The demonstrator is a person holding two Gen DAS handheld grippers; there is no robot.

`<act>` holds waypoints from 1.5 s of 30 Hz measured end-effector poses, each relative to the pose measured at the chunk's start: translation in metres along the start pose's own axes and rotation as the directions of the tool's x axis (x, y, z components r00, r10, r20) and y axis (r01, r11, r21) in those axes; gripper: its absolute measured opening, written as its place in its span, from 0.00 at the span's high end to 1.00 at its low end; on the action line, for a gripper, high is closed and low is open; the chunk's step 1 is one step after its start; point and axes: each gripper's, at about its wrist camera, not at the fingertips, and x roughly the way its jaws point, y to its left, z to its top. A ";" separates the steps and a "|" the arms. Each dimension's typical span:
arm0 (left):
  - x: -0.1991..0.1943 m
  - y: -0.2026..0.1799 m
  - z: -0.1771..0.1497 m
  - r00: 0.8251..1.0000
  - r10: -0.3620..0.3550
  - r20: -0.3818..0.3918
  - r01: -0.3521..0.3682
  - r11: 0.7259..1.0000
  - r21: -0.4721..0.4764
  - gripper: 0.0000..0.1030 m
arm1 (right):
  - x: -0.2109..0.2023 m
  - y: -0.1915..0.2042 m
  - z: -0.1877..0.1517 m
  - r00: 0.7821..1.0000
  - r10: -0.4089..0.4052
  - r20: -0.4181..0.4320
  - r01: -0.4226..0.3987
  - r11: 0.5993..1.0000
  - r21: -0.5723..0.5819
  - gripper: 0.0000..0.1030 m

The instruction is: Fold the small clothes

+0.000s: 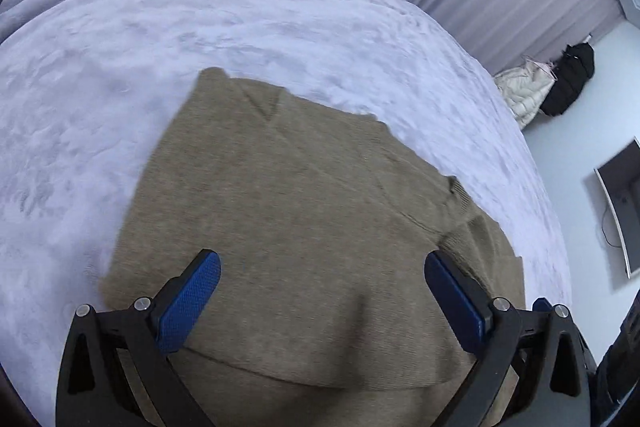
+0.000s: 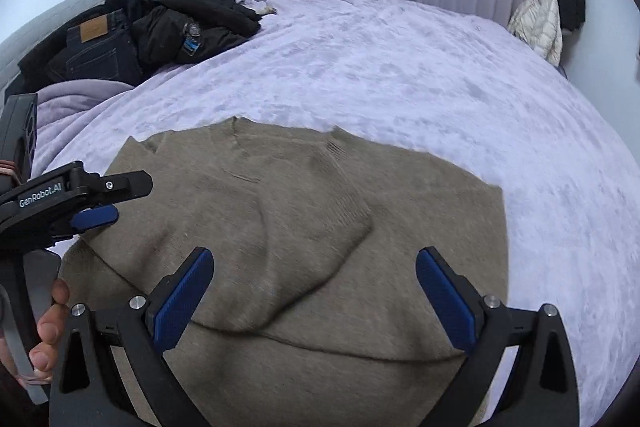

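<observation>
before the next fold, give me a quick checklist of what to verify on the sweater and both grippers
1. Left gripper open, nothing between its fingers: ok.
2. Right gripper open, nothing pinched: ok.
3. Sweater lies on the blanket, fully supported: ok.
4. Sleeve folded in across the body: ok.
5. Folded layers flat: not ok, creases and a raised ridge run across the front.
6. Dark clothes pile apart from the sweater: ok.
</observation>
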 end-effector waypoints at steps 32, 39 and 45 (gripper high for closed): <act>0.040 -0.090 -0.028 0.976 0.206 -0.066 -0.163 0.901 0.401 0.01 | 0.038 -0.125 -0.014 0.972 0.220 -0.078 -0.159 0.867 0.472 0.93; 0.056 -0.096 -0.034 0.966 0.243 -0.084 -0.188 0.889 0.417 0.01 | -0.007 -0.117 -0.004 0.992 0.073 0.105 -0.104 0.938 0.331 0.93; 0.047 -0.095 -0.038 0.967 0.254 -0.033 -0.212 0.868 0.449 0.01 | 0.032 -0.142 -0.025 0.993 0.111 -0.049 -0.081 0.909 0.408 0.70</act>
